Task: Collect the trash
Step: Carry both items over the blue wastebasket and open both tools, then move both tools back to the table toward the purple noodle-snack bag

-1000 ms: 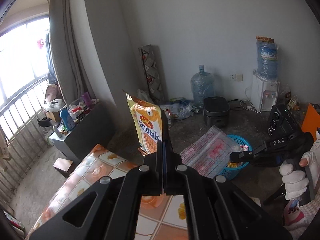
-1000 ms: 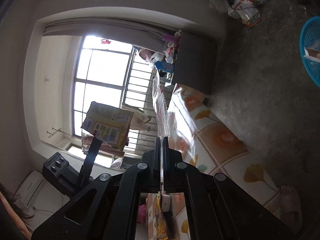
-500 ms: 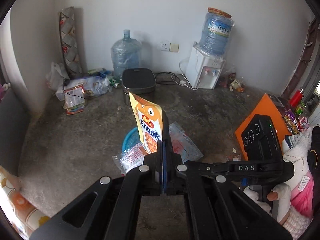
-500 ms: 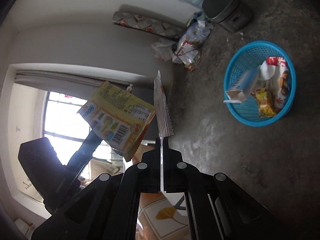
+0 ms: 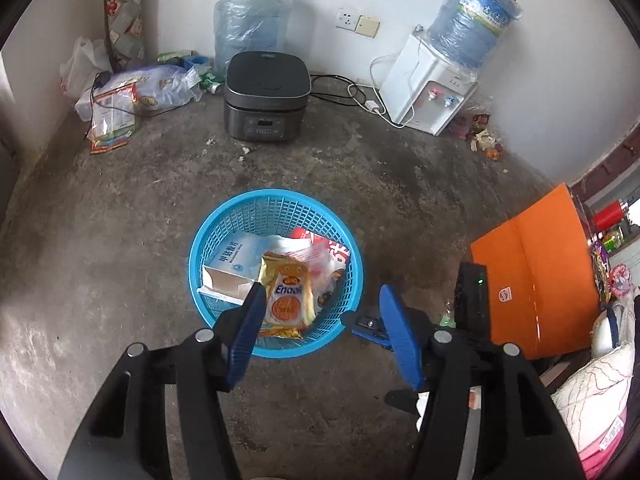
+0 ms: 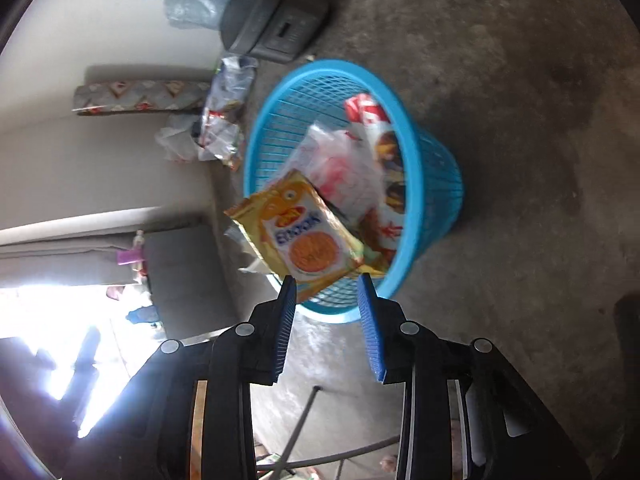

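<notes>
- The left gripper (image 5: pixel 320 308) has its two blue ribbed fingers (image 5: pixel 244 336) spread wide, with nothing between them.
- The right gripper (image 6: pixel 326 300) is also spread apart and holds nothing; its blue pads (image 6: pixel 370 328) show fine ridges.
- Just past the fingers of both grippers is the yellow Enaak snack packet (image 5: pixel 286 296). In the left view it lies flat on top of the trash in the blue basket (image 5: pixel 216 220).
- The right view shows this packet (image 6: pixel 308 236) blurred and tilted over the near rim of the basket (image 6: pixel 440 184); I cannot tell from it whether the packet already rests.
- Only the left view shows the blue-and-white carton (image 5: pixel 232 260) inside the basket, and also the water dispenser (image 5: pixel 428 88) and the orange box (image 5: pixel 532 264).
- Only the right view shows the clear plastic bag (image 6: pixel 340 160) lying in the basket beside a red-and-white wrapper (image 6: pixel 372 120).
- Half a second ago the left fingers were pressed together on the packet and the right fingers pinched the clear bag; now both pairs are apart and both pieces are at the basket.
- The basket is round, of plastic lattice, and stands on a rough grey concrete floor (image 5: pixel 100 240). A dark rice cooker (image 5: pixel 266 96) with rounded corners stands behind it.
</notes>
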A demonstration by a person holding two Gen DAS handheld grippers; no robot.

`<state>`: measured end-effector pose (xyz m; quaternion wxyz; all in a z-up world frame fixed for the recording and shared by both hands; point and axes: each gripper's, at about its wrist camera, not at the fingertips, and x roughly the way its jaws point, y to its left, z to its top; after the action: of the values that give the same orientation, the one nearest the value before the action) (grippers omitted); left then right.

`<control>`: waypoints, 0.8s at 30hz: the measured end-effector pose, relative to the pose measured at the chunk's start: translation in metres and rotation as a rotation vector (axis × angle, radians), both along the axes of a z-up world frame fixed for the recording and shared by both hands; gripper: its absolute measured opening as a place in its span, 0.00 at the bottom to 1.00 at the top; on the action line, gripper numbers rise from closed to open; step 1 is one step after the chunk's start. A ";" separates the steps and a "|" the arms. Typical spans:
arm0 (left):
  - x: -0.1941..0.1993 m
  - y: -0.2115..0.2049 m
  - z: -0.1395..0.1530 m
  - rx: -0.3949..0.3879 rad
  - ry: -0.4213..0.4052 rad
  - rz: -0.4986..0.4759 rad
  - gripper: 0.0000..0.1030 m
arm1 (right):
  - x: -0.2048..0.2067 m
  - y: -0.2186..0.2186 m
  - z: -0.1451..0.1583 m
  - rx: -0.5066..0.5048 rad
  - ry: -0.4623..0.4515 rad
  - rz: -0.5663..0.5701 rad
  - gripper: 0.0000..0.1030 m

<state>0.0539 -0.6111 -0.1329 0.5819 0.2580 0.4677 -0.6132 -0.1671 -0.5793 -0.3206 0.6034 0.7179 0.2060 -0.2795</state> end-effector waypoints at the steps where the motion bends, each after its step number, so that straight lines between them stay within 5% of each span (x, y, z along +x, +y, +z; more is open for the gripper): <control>1: 0.004 0.004 0.003 -0.008 0.000 0.004 0.56 | -0.003 0.003 -0.002 -0.006 0.003 0.000 0.32; 7: 0.022 0.028 0.031 -0.052 -0.032 0.048 0.56 | -0.016 0.009 0.010 -0.037 0.009 -0.034 0.34; 15: 0.045 0.087 0.086 -0.139 -0.090 0.082 0.64 | 0.010 0.006 0.070 -0.238 0.059 0.008 0.37; 24: 0.106 0.225 0.146 -0.244 -0.261 0.359 0.68 | 0.053 0.050 0.181 -0.589 0.039 0.129 0.51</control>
<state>0.1602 -0.3864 0.0128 0.7638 0.1758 0.3492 -0.5136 -0.1142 -0.5289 -0.1395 0.7980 0.4920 0.1728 -0.3021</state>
